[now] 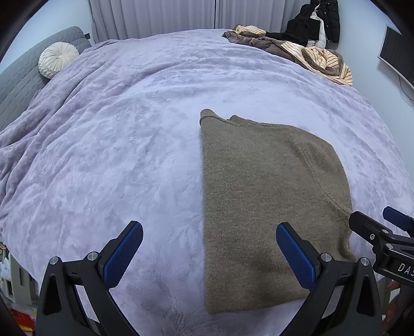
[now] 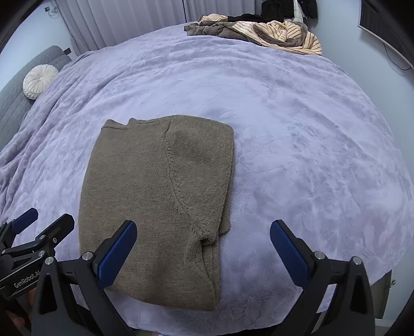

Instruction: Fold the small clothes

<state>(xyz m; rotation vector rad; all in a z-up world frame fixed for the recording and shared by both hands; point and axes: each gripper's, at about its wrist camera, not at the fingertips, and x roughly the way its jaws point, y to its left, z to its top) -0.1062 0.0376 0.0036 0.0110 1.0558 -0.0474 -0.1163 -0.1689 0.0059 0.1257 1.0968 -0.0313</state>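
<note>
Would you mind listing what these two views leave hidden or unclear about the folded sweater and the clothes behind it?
- Brown sweater: its sleeves and underside are folded out of sight in both views.
- Its near right corner, left wrist view: covered by the left gripper's finger.
- Clothes pile, right wrist view: too tangled and far to count garments.
- Black jacket: cut off by the top edge.

A wide bed [image 1: 129, 129] under a plush lilac blanket carried a folded olive-brown knit sweater [image 1: 258, 193], a far heap of brown and striped clothes [image 1: 297, 51], and a round white pleated cushion [image 1: 58, 59].
</note>
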